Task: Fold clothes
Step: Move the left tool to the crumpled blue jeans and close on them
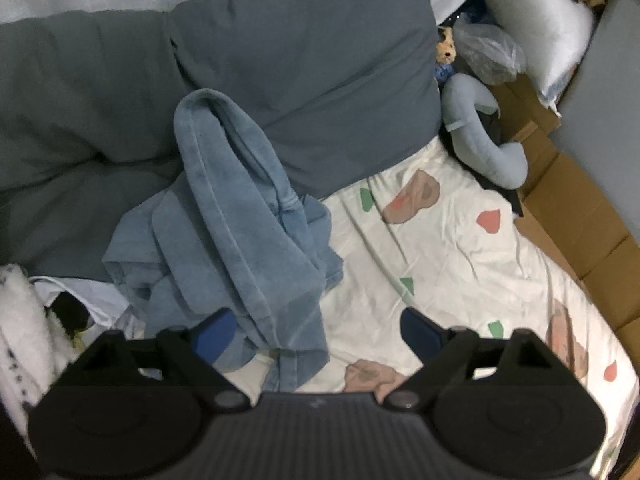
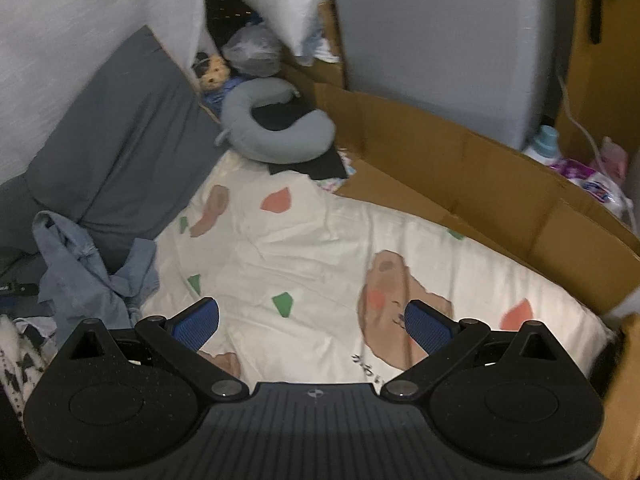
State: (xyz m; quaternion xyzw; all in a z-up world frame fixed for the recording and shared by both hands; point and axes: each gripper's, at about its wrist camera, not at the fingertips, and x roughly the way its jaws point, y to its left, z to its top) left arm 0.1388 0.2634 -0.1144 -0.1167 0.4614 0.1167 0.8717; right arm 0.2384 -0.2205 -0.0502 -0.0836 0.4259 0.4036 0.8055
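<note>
A: Noting the garment first. A blue denim-like garment (image 1: 240, 216) is lying crumpled on the patterned white bedsheet (image 1: 460, 248), its far part leaning up against the grey pillows (image 1: 280, 60). How is it likely handling?

B: Judging by the thick seams and the way one long band is standing up in a loop, it is looking soft but fairly heavy for cloth. It should be draping, not springing back, and not slipping much on the pads. Nothing fragile about it.

A: Where to be taking hold?

B: I'd be going for a seamed edge or hem, the doubled strip running down toward the near end, since a flat middle would only be bunching. What kind of garment it is I cannot tell from this heap.

A: Position relative to the tools?

B: The left gripper (image 1: 316, 324) is hanging directly over the garment's near end, jaws spread wide, clasping nothing; cloth is lying between them, close against the left pad, but not being pinched. The right gripper (image 2: 312, 322) is also standing wide apart and empty, pointing at bare sheet, with the garment (image 2: 88, 276) lying well off to its left.

A: Surroundings?

B: A neck pillow (image 2: 276, 128) and cardboard (image 2: 460, 168) are bordering the far side, clear of the work.
</note>
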